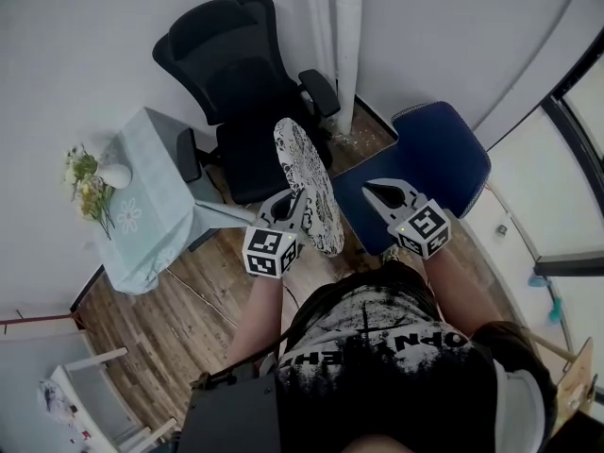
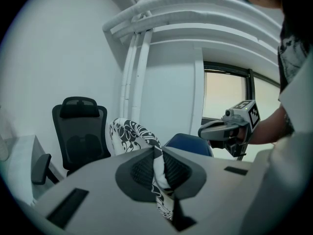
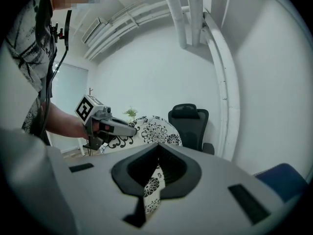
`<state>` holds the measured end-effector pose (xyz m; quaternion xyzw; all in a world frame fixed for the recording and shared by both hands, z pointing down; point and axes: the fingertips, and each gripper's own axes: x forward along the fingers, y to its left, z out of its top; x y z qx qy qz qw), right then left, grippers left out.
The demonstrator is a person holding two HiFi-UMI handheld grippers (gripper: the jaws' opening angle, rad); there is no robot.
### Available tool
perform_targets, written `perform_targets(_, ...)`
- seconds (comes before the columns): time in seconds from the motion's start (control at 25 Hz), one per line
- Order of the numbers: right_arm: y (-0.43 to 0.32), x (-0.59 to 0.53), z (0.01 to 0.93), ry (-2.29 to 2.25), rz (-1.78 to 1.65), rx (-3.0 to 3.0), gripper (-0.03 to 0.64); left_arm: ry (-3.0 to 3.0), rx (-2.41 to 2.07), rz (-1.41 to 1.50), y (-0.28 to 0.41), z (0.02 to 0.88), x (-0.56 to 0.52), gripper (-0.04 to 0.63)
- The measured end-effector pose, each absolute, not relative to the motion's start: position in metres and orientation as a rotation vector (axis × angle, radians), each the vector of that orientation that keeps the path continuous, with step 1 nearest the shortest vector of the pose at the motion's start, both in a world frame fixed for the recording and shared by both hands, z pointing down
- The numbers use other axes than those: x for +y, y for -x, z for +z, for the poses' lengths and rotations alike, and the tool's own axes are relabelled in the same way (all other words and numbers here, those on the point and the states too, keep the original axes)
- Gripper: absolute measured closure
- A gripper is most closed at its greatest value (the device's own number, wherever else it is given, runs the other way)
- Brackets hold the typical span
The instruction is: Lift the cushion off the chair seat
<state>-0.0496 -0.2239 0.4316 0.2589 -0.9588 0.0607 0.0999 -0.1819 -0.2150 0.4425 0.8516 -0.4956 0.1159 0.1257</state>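
**Q:** Where does the cushion (image 1: 307,182) lie relative to the grippers?

**A:** It is shown clear of both seats, stood on edge in the air. Its near rim is clamped between the closed jaws of the left gripper (image 1: 296,203). Its long axis runs from that grip up and away, toward the black office chair (image 1: 236,74).

**Q:** And the right gripper (image 1: 370,189)?

**A:** Its jaws are drawn together on nothing. It is held just beside the cushion's right face, apart from it, above the blue chair (image 1: 444,154). In its own view the patterned fabric is seen only through the gap below its closed tips.

**Q:** On which hand is the coming move judged to depend?

**A:** On the left, since the whole load is carried there. The lift is judged essentially made, and only further raising or carrying off would be required.

**Q:** What is found around it?

**A:** The office chair's armrest (image 1: 319,91) lies beyond the far rim. A small table with a pale green cloth (image 1: 156,206) and a vase of flowers (image 1: 99,176) is set to the left. White pipes (image 1: 338,36) are run up the corner. The way up and toward the person is judged unobstructed. A swing to the left could be met by the table's corner.
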Motion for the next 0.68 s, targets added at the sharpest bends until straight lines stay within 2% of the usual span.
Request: perform_targets(0.68, 0.0516, -0.2245, 0.4389, -0.756, 0.208, -2.826, 0.600, -2.473, -1.428, 0.367, 0.1769, 0.4506, -0.2169, 0.571)
